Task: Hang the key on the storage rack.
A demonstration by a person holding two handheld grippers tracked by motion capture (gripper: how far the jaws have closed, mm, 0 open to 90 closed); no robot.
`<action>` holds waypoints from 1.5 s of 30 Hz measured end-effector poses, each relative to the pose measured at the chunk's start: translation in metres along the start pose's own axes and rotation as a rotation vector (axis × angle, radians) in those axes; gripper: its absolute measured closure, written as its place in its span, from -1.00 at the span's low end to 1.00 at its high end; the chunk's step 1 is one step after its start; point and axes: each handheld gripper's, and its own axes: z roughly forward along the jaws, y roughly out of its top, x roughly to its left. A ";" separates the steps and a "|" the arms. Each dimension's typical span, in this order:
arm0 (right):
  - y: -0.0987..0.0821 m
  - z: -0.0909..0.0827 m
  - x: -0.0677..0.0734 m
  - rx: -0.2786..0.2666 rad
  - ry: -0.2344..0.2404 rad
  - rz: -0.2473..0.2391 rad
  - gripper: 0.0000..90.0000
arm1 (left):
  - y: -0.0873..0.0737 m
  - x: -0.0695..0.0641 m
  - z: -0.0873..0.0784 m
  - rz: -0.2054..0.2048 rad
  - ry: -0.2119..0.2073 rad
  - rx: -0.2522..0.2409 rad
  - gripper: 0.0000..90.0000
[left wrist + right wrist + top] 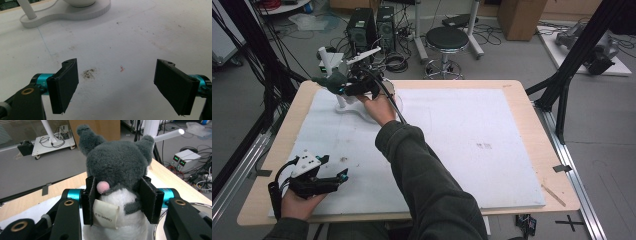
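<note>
A grey and white plush toy (115, 165) with a pink tail and a paper label sits squeezed between the jaws of my right gripper (120, 202). From above, that right gripper (344, 89) holds the plush toy (327, 81) in the air at the table's far left. It hangs over a white stand (348, 108) with upright posts. My left gripper (343, 176) rests near the front left edge with its jaws wide apart. Bare white mat (120, 45) shows between the left gripper's (116, 87) jaws, and the stand's white base (65, 13) lies beyond.
A large white mat (472, 135) covers the wooden table (552, 165). A clear round bowl rim (393, 92) sits beside the stand. On the floor beyond are a black stool (447, 40), computer towers (362, 27) and cables. Black frame struts (569, 70) stand at the right.
</note>
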 end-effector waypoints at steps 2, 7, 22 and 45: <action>-0.001 0.003 0.000 0.008 -0.005 0.002 0.17 | 0.000 0.000 0.000 -0.003 0.001 -0.003 -0.55; -0.003 0.007 -0.003 0.012 -0.011 0.012 0.17 | 0.000 0.000 -0.001 -0.003 -0.002 -0.004 -0.56; -0.009 0.014 -0.011 0.022 -0.034 0.045 0.17 | 0.001 0.000 -0.002 -0.003 -0.003 -0.025 -0.57; -0.016 0.020 -0.016 0.100 -0.070 0.064 0.11 | 0.001 0.002 -0.004 -0.003 0.000 -0.027 -0.57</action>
